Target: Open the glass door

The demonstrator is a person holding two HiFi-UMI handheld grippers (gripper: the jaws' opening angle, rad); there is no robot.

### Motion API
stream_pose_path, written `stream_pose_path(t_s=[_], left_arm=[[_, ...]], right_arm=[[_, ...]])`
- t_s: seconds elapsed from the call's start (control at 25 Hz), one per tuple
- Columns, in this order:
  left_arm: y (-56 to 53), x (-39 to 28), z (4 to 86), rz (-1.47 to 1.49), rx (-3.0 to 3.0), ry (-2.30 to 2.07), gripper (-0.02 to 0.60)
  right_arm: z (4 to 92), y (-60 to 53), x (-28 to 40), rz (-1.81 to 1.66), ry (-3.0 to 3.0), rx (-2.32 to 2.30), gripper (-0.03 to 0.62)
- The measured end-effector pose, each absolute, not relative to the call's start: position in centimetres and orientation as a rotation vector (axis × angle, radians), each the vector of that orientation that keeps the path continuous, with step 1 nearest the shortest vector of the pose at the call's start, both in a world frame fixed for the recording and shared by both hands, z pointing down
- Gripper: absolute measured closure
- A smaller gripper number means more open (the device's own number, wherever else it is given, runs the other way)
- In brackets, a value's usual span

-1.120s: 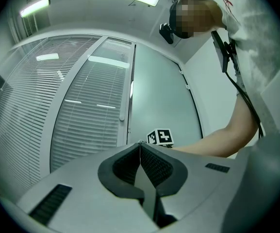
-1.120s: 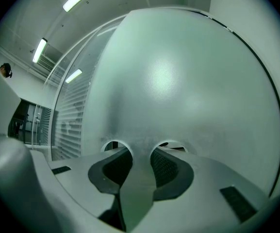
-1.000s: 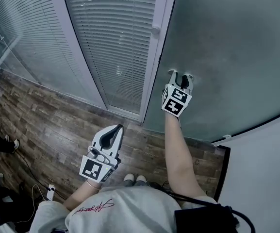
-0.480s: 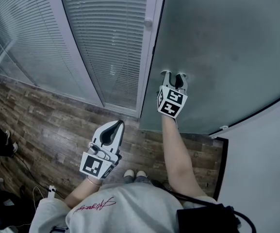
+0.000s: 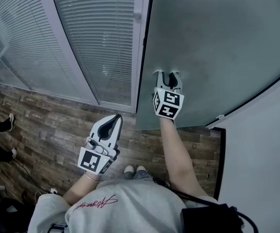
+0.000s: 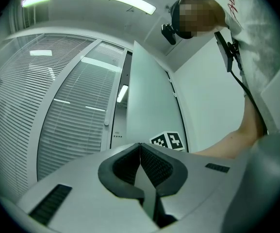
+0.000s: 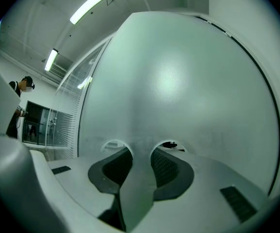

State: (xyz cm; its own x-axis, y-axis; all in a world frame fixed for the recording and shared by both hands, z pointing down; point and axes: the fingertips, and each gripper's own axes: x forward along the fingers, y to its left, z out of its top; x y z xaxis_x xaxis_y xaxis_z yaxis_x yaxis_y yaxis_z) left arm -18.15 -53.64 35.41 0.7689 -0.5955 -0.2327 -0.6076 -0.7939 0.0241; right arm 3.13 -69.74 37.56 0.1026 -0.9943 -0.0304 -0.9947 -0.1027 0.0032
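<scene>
- Two tools are in play, but only the right tool (image 5: 167,74) is at the frosted grey-green glass door (image 5: 217,42). The left tool (image 5: 113,117) is held well back and low, above the dark wood-plank floor (image 5: 42,120).
- The door panel stands upright straight ahead of the right tool, with its long axis vertical. The tool is pointed about level, square into the face of the glass.
- The right tool's jaws are parted with nothing caught between them. Both tips are set against the glass, where two clearer round patches are seen in the right gripper view.
- Contact is made near the door's dark free edge (image 5: 142,57), just left of the tool and beside the white frame post (image 5: 138,42) of the slatted-blind partition (image 5: 101,38). A dark gap is seen there in the left gripper view, so the door is judged ajar.
- The far side of the panel, by the white wall (image 5: 266,149), is judged to be the hinge side.
- The right arm is stretched nearly straight and in line with its tool, a pushing pose.
- The left tool is clenched on nothing and tilted slightly upward, with the elbow bent close to the body.
- A push through the tips is judged to be called for. As nothing is gripped, a slip across the smooth glass is the risk.
</scene>
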Motion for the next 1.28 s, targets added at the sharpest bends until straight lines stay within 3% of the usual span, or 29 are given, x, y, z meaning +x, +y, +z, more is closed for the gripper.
stream_pose_path(t_s=[0.56, 1.28], left_arm=[[-50.5, -16.4, 34.8, 0.388, -2.911, 0.891, 0.569], [-42.6, -13.5, 35.5, 0.363, -2.851, 1.068, 0.569]], right_arm=[[37.4, -63.3, 2.0, 0.059, 2.142, -2.254, 0.470], [37.5, -54.2, 0.9, 0.060, 2.270, -2.102, 0.470]])
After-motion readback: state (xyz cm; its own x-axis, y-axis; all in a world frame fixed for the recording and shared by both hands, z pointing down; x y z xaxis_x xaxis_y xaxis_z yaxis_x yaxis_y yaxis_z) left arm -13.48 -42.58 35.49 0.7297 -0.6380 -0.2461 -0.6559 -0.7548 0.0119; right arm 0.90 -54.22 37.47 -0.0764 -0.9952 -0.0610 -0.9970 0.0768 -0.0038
